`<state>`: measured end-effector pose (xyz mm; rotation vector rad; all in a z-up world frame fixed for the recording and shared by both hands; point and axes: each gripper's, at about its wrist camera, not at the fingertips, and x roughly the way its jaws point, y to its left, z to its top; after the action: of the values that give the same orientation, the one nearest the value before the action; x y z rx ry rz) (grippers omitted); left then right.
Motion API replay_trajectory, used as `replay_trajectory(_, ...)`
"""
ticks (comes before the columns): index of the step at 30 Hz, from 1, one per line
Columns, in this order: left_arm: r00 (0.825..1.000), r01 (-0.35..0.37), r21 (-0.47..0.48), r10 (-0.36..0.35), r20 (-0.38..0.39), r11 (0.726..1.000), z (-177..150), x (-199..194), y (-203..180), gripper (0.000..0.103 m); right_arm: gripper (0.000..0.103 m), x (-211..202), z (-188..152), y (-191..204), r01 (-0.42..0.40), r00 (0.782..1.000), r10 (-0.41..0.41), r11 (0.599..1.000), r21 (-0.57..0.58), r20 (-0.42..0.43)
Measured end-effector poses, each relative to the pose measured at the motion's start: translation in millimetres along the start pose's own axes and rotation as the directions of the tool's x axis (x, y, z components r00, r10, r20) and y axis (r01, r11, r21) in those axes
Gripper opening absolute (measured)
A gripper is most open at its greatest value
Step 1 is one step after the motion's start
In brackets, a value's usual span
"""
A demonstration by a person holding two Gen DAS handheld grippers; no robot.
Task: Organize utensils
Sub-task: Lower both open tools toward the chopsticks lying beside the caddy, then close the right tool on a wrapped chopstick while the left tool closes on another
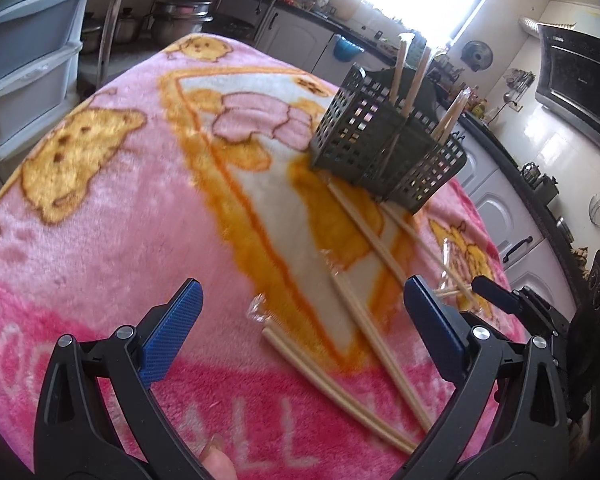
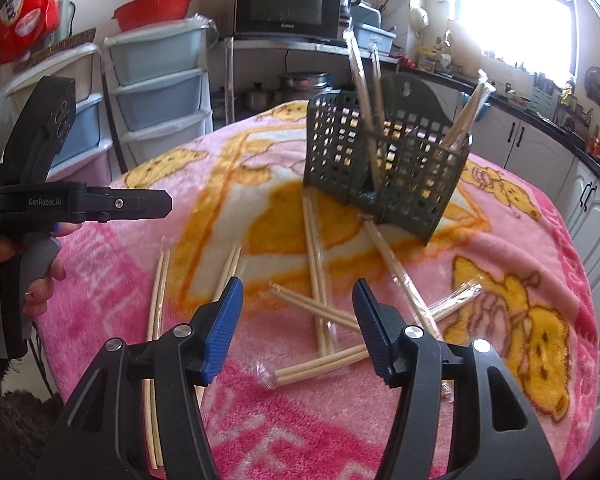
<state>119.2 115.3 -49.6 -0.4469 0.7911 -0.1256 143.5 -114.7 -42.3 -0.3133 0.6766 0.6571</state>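
A dark green mesh utensil holder (image 1: 384,148) (image 2: 384,168) stands on a pink blanket-covered table (image 1: 120,208) (image 2: 520,248), with several wrapped chopstick pairs upright in it. Several more wrapped chopstick pairs (image 1: 364,320) (image 2: 320,280) lie scattered on the blanket in front of it. My left gripper (image 1: 300,328) is open and empty, hovering above the near chopsticks. My right gripper (image 2: 298,328) is open and empty, above a crossed pile of chopsticks (image 2: 324,364). The left gripper's body (image 2: 80,204) shows at the left of the right wrist view.
Plastic drawer units (image 2: 160,92) and a microwave (image 2: 288,4) on a metal shelf stand behind the table. White kitchen cabinets (image 2: 540,148) and a counter run along the right. Pots (image 1: 180,16) sit under the shelf.
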Motion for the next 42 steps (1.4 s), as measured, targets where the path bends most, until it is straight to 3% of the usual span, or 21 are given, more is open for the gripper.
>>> replay_trajectory(5, 0.999, 0.003, -0.016, -0.003, -0.032, 1.000, -8.8, 7.6, 9.0, 0.087, 0.055, 9.5, -5.7, 4.5, 0.015, 0.999, -0.016, 0.999, -0.028, -0.031)
replay_trajectory(7, 0.999, 0.008, -0.016, -0.009, -0.047, 1.000, -11.5, 11.2, 10.2, 0.075, 0.055, 13.7, -7.1, 6.6, 0.022, 0.999, -0.023, 0.999, -0.046, -0.041)
replay_trajectory(10, 0.998, 0.023, -0.025, -0.025, -0.064, 0.999, -14.0, 15.5, 11.5, 0.068, 0.055, 20.0, -8.8, 7.3, 0.029, 0.998, -0.032, 0.998, -0.059, -0.057)
replay_trajectory(23, 0.997, 0.021, -0.017, -0.022, -0.075, 1.000, -10.6, 28.8, 11.6, 0.049, 0.055, 49.0, -7.5, 16.1, 0.145, 0.980, -0.167, 0.970, -0.196, -0.103)
replay_trajectory(31, 0.994, -0.059, 0.042, 0.063, -0.092, 0.997, -6.4, 35.9, 10.8, 0.017, 0.053, 64.5, -6.1, 18.7, 0.173, 0.972, -0.203, 0.959, -0.224, -0.119)
replay_trajectory(37, 0.995, -0.039, 0.032, 0.042, -0.094, 0.999, -6.3, 30.9, 20.1, 0.007, 0.047, 70.0, -1.9, 16.3, 0.159, 0.973, -0.188, 0.966, -0.204, -0.133)
replay_trajectory(42, 0.997, -0.004, 0.006, 0.004, -0.080, 1.000, -6.8, 21.6, 22.4, 0.003, 0.029, 73.2, 3.9, 19.2, 0.171, 0.972, -0.202, 0.957, -0.233, -0.119)
